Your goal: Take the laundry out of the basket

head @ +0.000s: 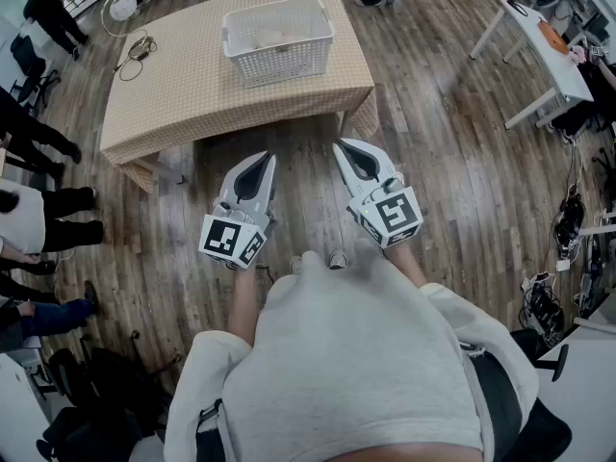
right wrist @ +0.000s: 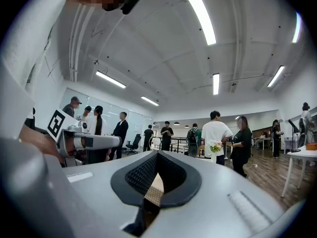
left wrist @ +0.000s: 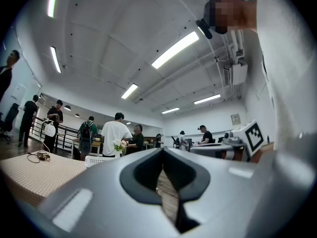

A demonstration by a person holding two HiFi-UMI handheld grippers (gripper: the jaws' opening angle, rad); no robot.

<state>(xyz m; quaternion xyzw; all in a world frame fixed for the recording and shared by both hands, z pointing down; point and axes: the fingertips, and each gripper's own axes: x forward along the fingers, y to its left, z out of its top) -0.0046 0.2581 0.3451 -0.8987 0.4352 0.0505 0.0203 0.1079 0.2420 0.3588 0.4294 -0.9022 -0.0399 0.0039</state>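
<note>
Both claws are pressed together w/ nothing between them: left claw (head: 267,159) and right claw (head: 343,146) are held side by side over the wood floor, well short of the bench (head: 183,104). Each claw's own view shows the tips meeting and only a small hollow behind.

The laundry (head: 272,35) is a pale heap lying low inside the white lattice basket (head: 281,64), which stands toward the far side of the bench. How many pieces there are can't be made out, maybe 1 or 2.

Handling, as a judgement:
- Cloth is prob. soft, light and limp, so it'll sag and trail when lifted and may catch on the lattice.
- Best to pinch a bunched fold near the middle, not a thin edge.
- The basket looks like light plastic and could slide or lift w/ the cloth; the 2nd claw on the rim would steady it.
</note>
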